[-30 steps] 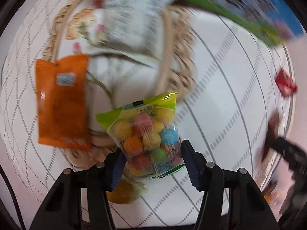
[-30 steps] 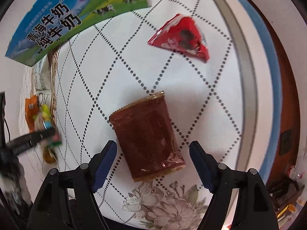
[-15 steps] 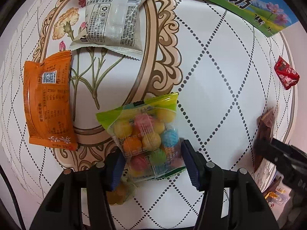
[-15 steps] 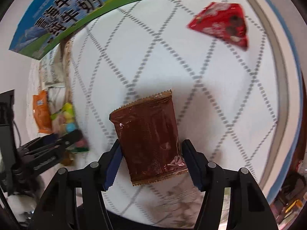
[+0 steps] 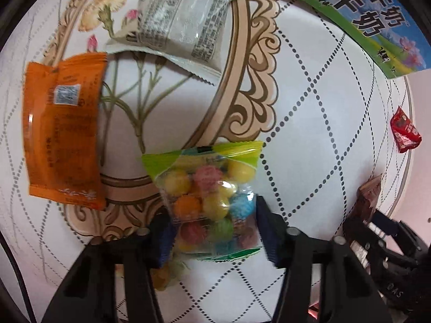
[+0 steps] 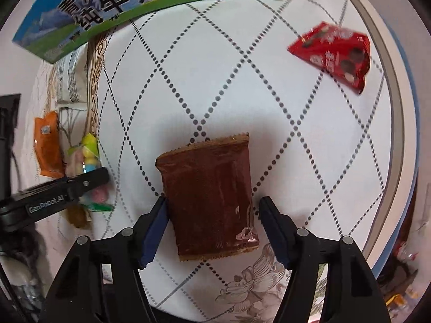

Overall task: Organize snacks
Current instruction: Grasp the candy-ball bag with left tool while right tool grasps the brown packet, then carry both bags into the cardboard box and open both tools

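Candy in a clear bag (image 5: 212, 202) with a green top edge sits between the pads of the left gripper (image 5: 212, 231), both blue pads pressed against its lower sides, so the fingers pinch the bag above the patterned tablecloth (image 5: 309, 123). A small yellowish wrapper (image 5: 161, 277) lies on the cloth just under the left finger. To the bag's left an orange packet (image 5: 63, 132) lies flat on the flower print, and farther up a white packet (image 5: 183, 18) with black print rests with its far end beneath the edge of a green and blue milk carton (image 5: 371, 21). In the right wrist view a brown packet (image 6: 208, 199) lies between the fingers of the right gripper (image 6: 212, 228); the left pad touches its edge, while a thin gap shows at the right pad, so whether the grip is firm cannot be told. A red packet (image 6: 336, 53) lies well apart, near the table's rounded rim (image 6: 388, 86). The same view shows the left gripper at the far left holding the candy bag, beside the orange packet.
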`<action>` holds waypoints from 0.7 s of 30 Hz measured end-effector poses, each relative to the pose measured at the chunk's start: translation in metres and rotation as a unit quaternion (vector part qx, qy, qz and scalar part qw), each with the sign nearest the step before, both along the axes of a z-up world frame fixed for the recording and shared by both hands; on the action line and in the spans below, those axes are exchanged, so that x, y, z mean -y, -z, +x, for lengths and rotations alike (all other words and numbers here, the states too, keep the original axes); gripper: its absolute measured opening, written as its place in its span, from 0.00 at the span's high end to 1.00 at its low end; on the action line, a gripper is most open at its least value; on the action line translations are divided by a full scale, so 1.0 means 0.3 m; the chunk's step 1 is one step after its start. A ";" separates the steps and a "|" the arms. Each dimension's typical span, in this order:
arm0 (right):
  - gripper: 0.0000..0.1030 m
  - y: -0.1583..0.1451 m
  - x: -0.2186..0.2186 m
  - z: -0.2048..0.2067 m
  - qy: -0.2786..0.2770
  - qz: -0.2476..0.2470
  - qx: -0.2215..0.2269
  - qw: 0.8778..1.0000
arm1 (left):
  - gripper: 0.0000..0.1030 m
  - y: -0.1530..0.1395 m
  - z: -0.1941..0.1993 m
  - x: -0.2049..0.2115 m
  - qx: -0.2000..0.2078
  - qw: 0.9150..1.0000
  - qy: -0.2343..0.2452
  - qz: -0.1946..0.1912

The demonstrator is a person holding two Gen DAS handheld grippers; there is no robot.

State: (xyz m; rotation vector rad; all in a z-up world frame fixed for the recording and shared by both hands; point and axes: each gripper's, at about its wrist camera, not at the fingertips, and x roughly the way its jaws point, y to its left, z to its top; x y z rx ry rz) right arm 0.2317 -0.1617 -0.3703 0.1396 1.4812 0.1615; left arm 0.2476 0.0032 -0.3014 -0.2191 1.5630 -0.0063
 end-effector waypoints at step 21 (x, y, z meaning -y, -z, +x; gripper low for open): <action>0.43 -0.514 -0.049 0.226 0.013 0.130 0.134 0.982 | 0.54 -0.605 0.182 0.083 0.124 0.988 0.063 -0.062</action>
